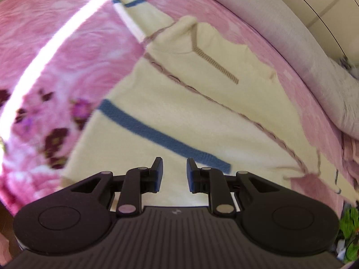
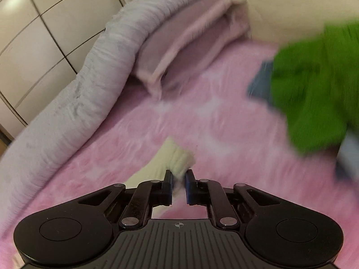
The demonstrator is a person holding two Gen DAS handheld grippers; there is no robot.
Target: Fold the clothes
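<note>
Left wrist view: left gripper point(image 1: 174, 168) above the cream sweater point(image 1: 179, 112), fingers spread wide, gripping nothing. Sweater spread flat on the pink blanket point(image 1: 56, 56), blue stripe point(image 1: 157, 134) crossing it, one sleeve stretched toward the far edge. Grey duvet point(image 1: 314, 67) rolled along the blanket's far side.

Right wrist view: right gripper point(image 2: 178, 179) pinched narrow on a cream cuff point(image 2: 179, 159), lifted over the blanket. Blurred green garment point(image 2: 314, 89) near the right edge.
</note>
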